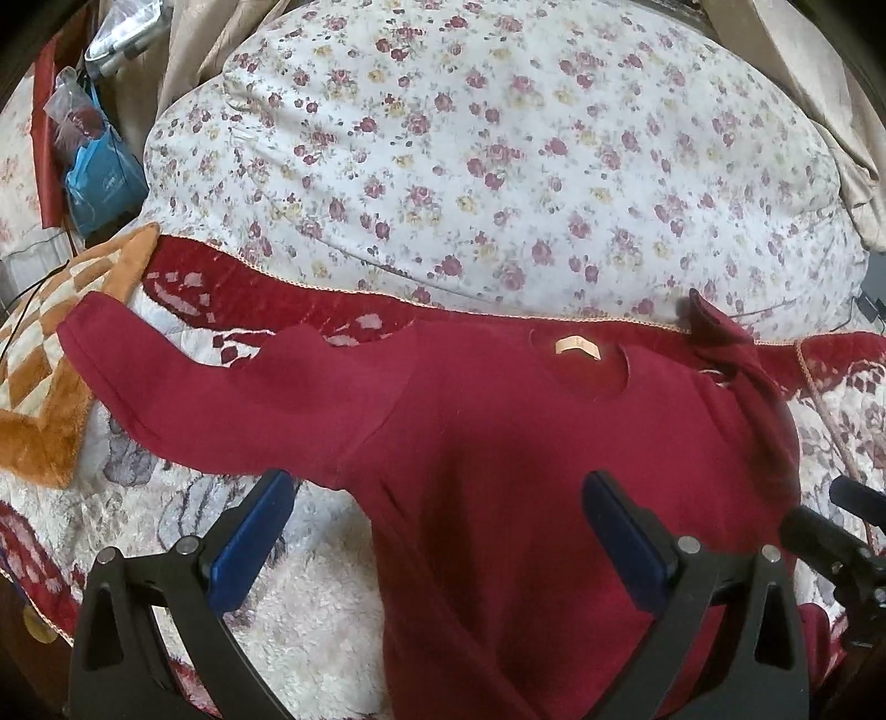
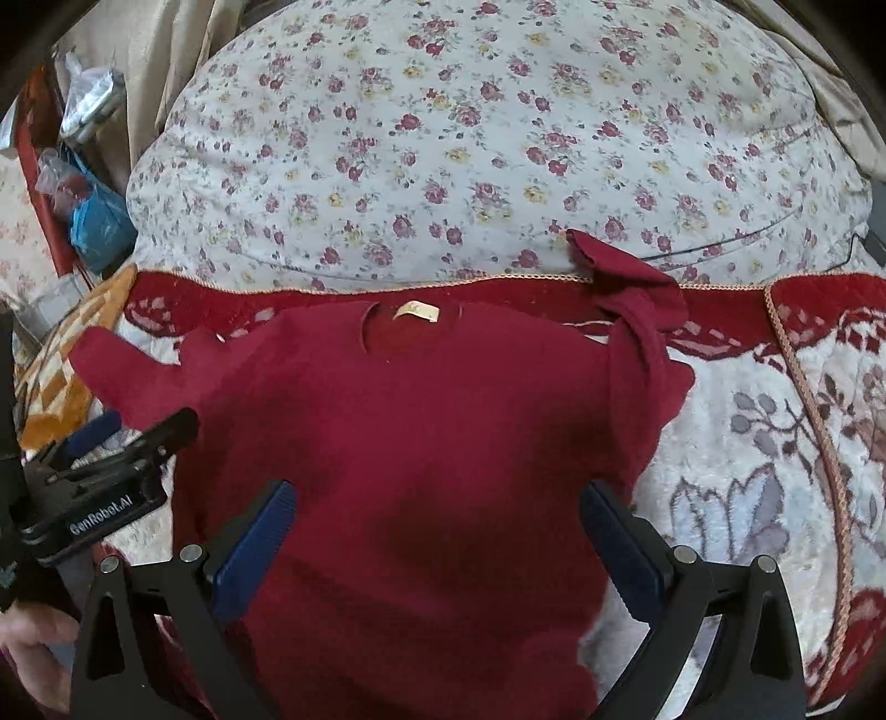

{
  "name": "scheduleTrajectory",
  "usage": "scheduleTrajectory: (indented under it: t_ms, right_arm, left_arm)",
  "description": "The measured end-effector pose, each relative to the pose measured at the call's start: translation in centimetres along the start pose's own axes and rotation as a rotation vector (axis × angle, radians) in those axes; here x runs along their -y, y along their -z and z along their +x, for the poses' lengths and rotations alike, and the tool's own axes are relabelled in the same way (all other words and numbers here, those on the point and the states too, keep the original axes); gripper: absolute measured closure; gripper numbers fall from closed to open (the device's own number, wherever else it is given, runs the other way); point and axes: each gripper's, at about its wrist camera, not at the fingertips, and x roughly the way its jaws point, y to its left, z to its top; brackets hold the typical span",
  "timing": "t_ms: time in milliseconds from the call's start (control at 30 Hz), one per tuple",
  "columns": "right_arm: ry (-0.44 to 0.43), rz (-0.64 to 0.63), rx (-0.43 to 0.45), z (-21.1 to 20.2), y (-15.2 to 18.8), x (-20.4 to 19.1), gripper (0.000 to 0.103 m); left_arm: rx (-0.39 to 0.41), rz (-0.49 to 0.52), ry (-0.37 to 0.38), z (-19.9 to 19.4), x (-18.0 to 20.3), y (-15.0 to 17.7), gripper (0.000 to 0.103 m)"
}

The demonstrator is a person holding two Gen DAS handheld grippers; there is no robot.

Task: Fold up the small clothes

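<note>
Red sweater (image 2: 421, 421) flat beneath both wide-open hand-held grippers (image 2: 437, 531).

A bed fills the view. A white quilt (image 1: 498, 166) with small red and yellow flowers lies bunched across its far half. In front of it spreads a plush blanket (image 2: 747, 443), white with grey leaves and a red border trimmed in cord. An orange-and-white checked cushion (image 1: 50, 387) sits at the left edge. Beige curtains (image 1: 188, 50) hang behind. A blue bag (image 1: 102, 188) stands at far left. Light is soft and even.
</note>
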Motion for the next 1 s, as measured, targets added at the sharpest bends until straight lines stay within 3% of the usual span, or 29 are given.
scheduleTrajectory:
  t_ms: [133,633,1000]
  right_arm:
    - [0.003,0.044,-0.002,-0.1,-0.1,0.4,0.000]
    - [0.123,-0.103,0.010,-0.2,-0.2,-1.7,0.000]
    - [0.076,-0.069,-0.031,1.4,0.0,-1.4,0.000]
  left_arm:
    - [0.004,0.003,-0.002,0.0,0.2,0.0,0.000]
    - [-0.025,0.009,0.042,0.5,0.3,0.3,0.000]
    - [-0.044,0.017,0.023,1.5,0.0,0.9,0.000]
